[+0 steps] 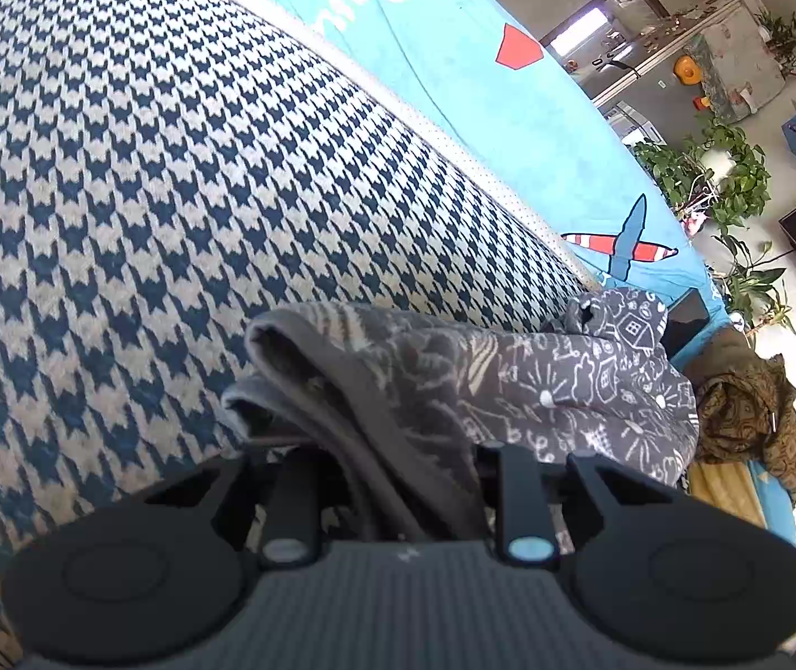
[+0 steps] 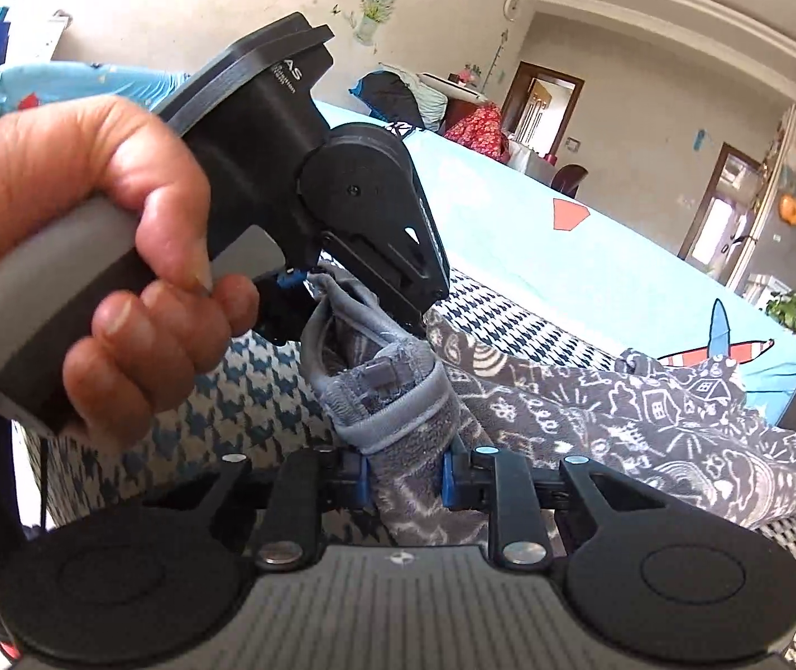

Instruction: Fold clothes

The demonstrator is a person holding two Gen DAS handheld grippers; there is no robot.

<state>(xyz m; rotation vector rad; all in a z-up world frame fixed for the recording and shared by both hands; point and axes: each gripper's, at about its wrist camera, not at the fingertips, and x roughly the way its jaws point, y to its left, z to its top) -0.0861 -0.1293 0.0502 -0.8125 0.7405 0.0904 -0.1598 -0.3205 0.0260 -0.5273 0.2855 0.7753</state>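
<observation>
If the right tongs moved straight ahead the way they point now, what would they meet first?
Probably the left tongs, which grip the same grey patterned garment just ahead of the right tongs. Depth is unclear; they might pass beneath it.

Daylight is flooding both views, entering through the far doorways [image 2: 724,212] and blowing them out to glare. Fisheye distortion is bending the ceiling moulding [image 2: 677,17] and darkening the frame corners. The near hand [image 2: 91,257] is appearing slightly soft; shadows are staying faint.
</observation>
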